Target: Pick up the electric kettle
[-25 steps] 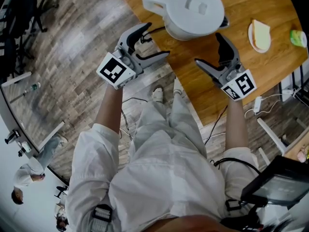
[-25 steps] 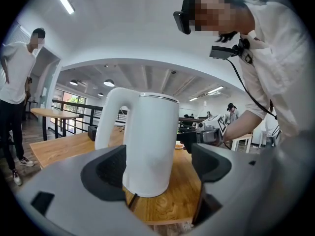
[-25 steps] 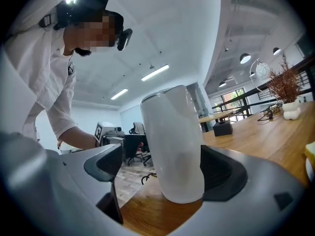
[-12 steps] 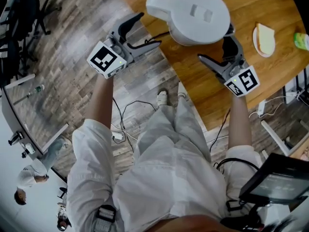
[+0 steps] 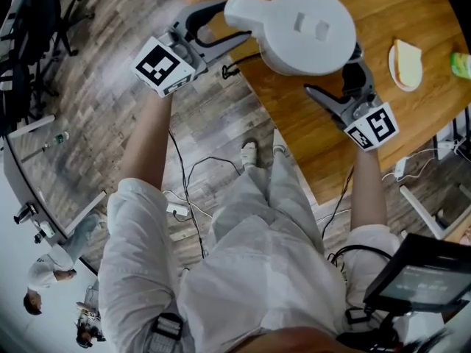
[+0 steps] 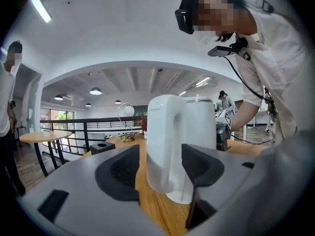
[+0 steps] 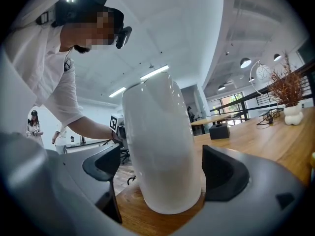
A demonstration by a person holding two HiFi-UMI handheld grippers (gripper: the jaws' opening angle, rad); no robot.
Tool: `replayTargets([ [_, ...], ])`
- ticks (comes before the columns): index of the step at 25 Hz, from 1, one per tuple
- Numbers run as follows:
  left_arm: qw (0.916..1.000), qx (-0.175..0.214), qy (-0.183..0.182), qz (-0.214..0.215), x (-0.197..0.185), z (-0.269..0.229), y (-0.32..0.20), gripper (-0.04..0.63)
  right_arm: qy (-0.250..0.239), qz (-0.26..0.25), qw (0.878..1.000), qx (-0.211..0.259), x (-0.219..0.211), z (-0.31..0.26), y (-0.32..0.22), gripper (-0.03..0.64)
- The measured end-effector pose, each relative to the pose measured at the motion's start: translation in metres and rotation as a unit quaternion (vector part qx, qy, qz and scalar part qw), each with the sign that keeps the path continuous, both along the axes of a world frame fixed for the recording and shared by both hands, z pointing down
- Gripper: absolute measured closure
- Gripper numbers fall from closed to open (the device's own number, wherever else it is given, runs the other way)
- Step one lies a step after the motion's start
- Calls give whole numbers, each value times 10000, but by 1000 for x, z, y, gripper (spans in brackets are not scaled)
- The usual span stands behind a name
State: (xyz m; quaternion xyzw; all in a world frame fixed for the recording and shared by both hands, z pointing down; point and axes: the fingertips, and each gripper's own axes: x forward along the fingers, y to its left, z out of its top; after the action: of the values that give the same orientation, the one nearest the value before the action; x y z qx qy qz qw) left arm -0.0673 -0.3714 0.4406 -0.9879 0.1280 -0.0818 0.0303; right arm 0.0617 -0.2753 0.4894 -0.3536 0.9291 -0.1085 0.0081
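The kettle point(image 5: 309, 28) stands on the bench point(image 5: 294, 123), near its edge. Your left gripper point(image 5: 232, 22) is closing its jaws around the kettle's handle point(image 6: 165, 141), not yet clamping it. Your right gripper point(image 5: 331, 72) is spread wide around the kettle's body, without pressing it.

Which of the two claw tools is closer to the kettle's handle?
Left. The left gripper has the handle between its closing jaws; the right gripper straddles the kettle body on the opposite side.
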Motion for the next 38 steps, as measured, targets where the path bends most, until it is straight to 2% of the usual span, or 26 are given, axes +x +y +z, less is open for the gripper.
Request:
replayTargets([
  [8, 9993, 180, -231, 216, 21, 8, -12, 375, -58, 65, 10000, -1, 7, 1, 3, 124],
  [12, 9990, 151, -185, 373, 27, 10, -8, 472, -107, 12, 9999, 19, 2, 1, 5, 126],
  [17, 9975, 209, -427, 519, 28, 12, -4, 480, -53, -147, 9998, 102, 0, 3, -2, 124],
  [22, 9976, 216, -459, 466, 27, 14, -4, 480, 33, -583, 9982, 103, -12, 10, -10, 40],
  [24, 9978, 205, -446, 452, 27, 14, -4, 480, 125, -708, 9973, 154, -17, 13, -12, 38],
  [27, 9978, 220, -431, 454, 27, 14, -5, 480, -55, -665, 9973, 306, -19, 8, -21, 38],
  [33, 9983, 242, -357, 399, 27, 10, -5, 480, -91, -751, 9943, 747, -31, -3, -31, 38],
  [38, 9989, 205, -304, 296, 27, 12, -4, 480, -318, -709, 9930, 886, -30, -3, -32, 37],
])
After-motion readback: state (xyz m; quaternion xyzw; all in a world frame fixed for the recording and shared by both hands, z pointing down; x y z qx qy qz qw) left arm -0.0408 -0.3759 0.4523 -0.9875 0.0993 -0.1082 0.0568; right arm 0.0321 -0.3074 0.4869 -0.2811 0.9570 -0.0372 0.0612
